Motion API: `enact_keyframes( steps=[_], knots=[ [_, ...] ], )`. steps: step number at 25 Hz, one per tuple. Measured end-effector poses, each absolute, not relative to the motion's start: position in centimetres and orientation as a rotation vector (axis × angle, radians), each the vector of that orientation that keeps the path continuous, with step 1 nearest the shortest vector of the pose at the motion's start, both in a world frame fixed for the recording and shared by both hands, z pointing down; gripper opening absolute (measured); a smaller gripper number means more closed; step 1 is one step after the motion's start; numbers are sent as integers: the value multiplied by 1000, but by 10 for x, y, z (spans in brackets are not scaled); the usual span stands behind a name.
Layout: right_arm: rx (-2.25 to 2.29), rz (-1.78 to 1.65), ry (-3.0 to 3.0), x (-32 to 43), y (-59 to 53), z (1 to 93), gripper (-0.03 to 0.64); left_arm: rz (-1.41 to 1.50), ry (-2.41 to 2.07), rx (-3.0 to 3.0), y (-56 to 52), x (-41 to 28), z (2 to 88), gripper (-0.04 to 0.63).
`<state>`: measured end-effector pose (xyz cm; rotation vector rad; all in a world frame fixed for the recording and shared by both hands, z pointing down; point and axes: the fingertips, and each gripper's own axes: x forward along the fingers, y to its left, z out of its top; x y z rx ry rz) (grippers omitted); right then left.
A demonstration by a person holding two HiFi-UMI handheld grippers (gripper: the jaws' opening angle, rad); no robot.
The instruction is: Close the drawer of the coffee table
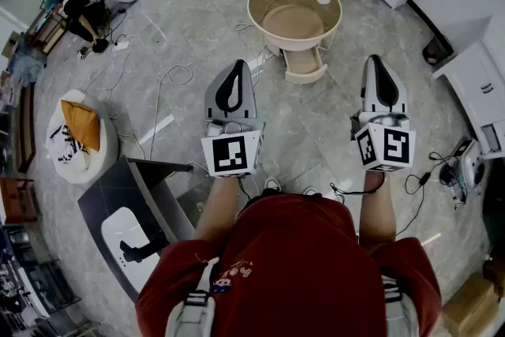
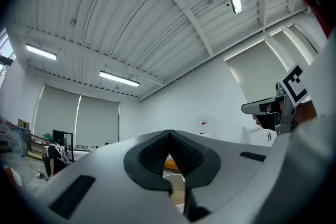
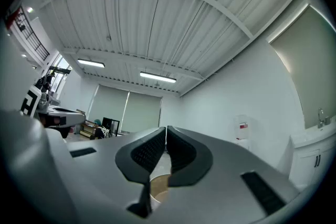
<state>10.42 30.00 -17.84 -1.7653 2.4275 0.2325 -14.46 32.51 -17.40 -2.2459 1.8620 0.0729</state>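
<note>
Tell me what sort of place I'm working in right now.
Likely a large test studio staged as a living room: a round coffee table with its drawer pulled open on a polished stone-look floor, loose cables trailing across it, and a ribbed ceiling with strip lights.

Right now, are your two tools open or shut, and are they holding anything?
Left tool: shut, holding nothing.
Right tool: shut, holding nothing.
</note>
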Motion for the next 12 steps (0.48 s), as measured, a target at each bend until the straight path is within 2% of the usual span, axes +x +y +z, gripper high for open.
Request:
enact_keyframes(
  steps=[12],
  knots=[
    [-1798, 230, 2424, 62, 298, -174, 25, 10, 1833, -2291, 323, -183, -165, 8]
  ],
)
